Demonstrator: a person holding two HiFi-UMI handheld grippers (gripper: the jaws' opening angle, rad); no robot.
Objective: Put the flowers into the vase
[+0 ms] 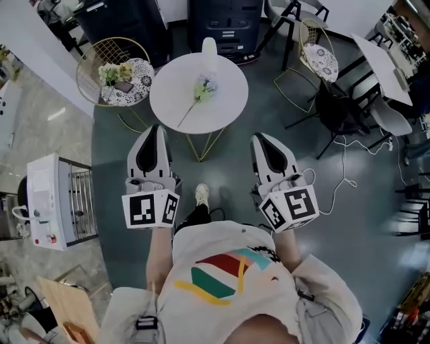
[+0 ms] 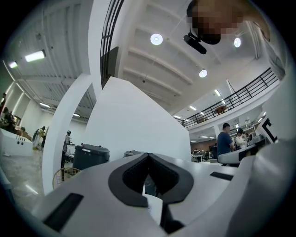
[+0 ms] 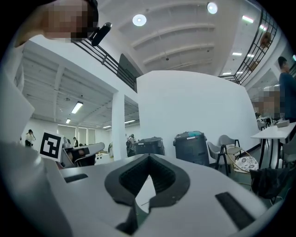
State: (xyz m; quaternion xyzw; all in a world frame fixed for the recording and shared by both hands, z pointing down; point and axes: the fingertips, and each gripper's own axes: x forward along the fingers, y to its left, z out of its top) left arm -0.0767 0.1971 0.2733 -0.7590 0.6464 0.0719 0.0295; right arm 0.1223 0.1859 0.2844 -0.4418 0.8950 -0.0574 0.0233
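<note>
A round white table (image 1: 228, 101) stands ahead of me in the head view. A white vase (image 1: 209, 50) is upright at its far edge. One flower (image 1: 203, 89) with a long thin stem lies flat on the tabletop, bloom toward the vase. My left gripper (image 1: 156, 129) and right gripper (image 1: 259, 138) are held side by side short of the table's near edge and point at it. Both are shut with nothing in them. The jaw tips meet in the left gripper view (image 2: 148, 155) and in the right gripper view (image 3: 149, 157). Neither gripper view shows the flower or vase.
A gold wire chair (image 1: 92, 62) with a patterned cushion and flowers stands left of the table; another chair (image 1: 318, 55) is at back right. Dark bins (image 1: 225, 20) stand behind the table. A white appliance (image 1: 48, 201) is at my left, and cables (image 1: 344, 176) lie on the floor at right.
</note>
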